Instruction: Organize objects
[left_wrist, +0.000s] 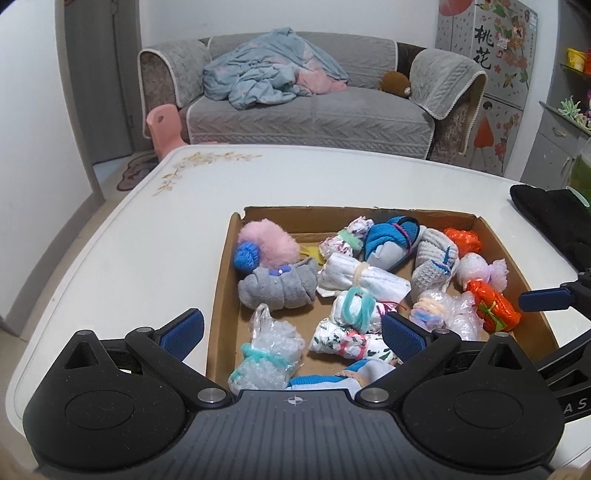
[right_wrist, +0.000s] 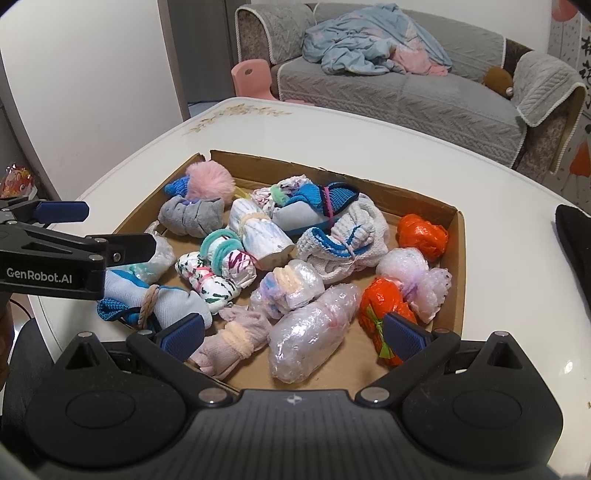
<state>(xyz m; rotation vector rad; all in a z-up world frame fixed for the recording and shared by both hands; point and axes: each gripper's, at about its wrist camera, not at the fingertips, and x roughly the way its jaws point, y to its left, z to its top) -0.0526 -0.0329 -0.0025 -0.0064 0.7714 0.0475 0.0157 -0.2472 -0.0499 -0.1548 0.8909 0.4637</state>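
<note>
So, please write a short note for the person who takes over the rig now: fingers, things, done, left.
Left gripper: open, empty, hovering over the near left part of the shallow brown cardboard box.
Right gripper: open, empty, over the box's near right edge.
Things: all bundles lie in the box on the white table, among them the fluffy pink pompom, the grey rolled sock and the long clear bubble-wrap roll.
Done: nothing gripped.
Left: probably pick and sort the bundles.

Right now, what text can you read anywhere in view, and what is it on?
"GenRobot.AI": side of the left tongs.
"桃花": flowered cabinet behind the sofa.
"A S": partly cut off, on the right tongs' body.
Small label on the cabinet's top: too blurred to read.
</note>
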